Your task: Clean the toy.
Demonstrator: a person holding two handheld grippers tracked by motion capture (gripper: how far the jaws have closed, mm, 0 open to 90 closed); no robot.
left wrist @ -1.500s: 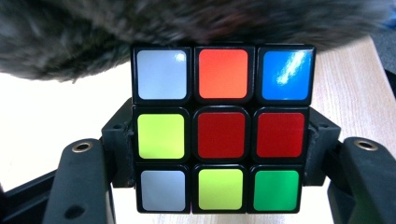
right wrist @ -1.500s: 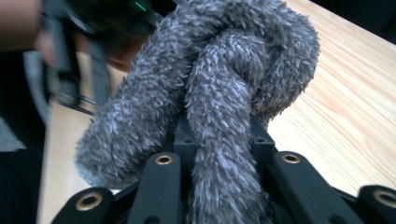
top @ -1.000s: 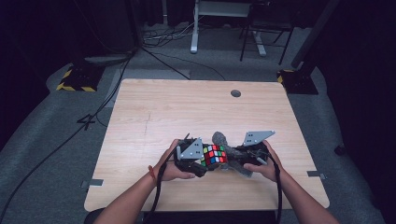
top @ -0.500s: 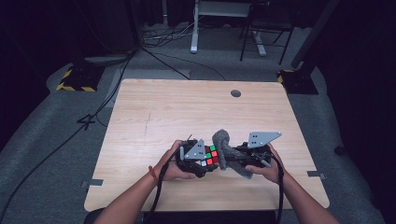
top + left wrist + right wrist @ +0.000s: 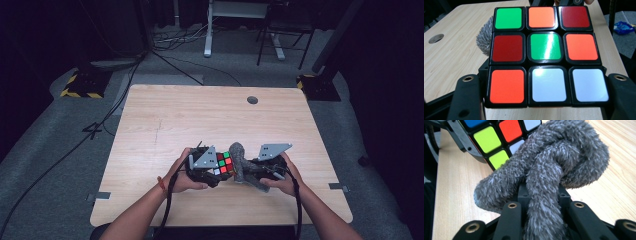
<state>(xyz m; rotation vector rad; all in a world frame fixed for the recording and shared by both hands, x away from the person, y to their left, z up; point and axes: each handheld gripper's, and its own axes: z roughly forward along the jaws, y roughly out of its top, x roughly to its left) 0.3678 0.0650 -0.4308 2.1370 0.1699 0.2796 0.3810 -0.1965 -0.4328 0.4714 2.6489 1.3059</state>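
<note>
A colour cube [image 5: 224,163] with black edges is gripped between the jaws of my left gripper [image 5: 216,168]; in the left gripper view the cube [image 5: 545,55] shows green, orange, red and white squares, with a black jaw on each side. My right gripper [image 5: 246,170] is shut on a grey fuzzy cloth [image 5: 239,159], which presses against the cube's right side. In the right gripper view the cloth [image 5: 549,177] bunches up between the black jaws, with the cube [image 5: 499,135] just behind it at the upper left. Both are held just over the wooden table [image 5: 175,120], near its front edge.
A round cable hole [image 5: 252,100] sits at the table's far side. Cables trail from both grippers toward the person. Beyond the table are a desk frame [image 5: 207,30], floor cables and yellow-black striped blocks [image 5: 80,85].
The cloth in the right gripper has shifted a little against the cube's side; the left gripper and cube stayed in place.
</note>
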